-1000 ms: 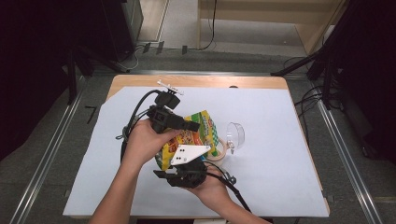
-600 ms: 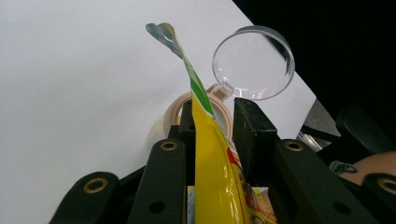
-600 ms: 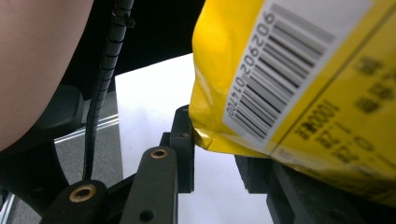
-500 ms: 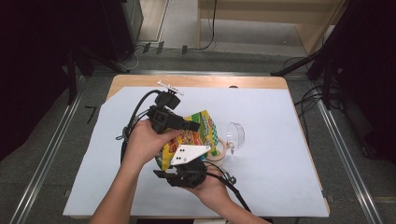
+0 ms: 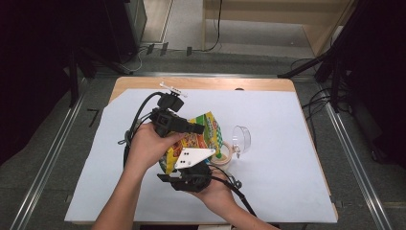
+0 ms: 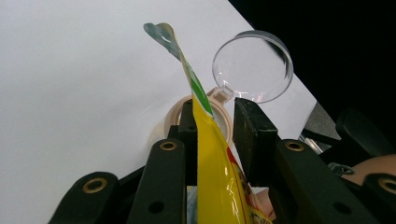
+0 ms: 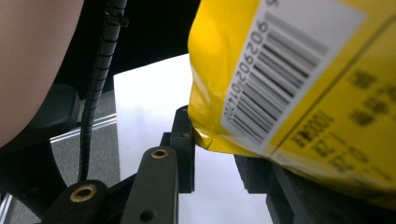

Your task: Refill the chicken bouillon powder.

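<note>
Snack bag [image 5: 194, 139] being held up between both grippers over white sheet [image 5: 287, 143], tilted toward small open jar.

Being pinched at top edge by left gripper [image 5: 198, 128], jaws clamped on film, likely steadying mouth for pouring; being gripped at lower corner by right gripper [image 5: 184, 167], jaws closed on barcode side, lifting base. Jar [image 5: 222, 154] sitting just beside bag, clear lid [image 5: 241, 139] flipped open, probably waiting for contents.

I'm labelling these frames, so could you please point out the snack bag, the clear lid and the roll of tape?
snack bag [image 5: 198, 139], high view, on its printed front.
clear lid [image 6: 252, 65], left gripper view, at the middle of the disc.
roll of tape [image 5: 226, 152], high view, on its beige rim.
</note>
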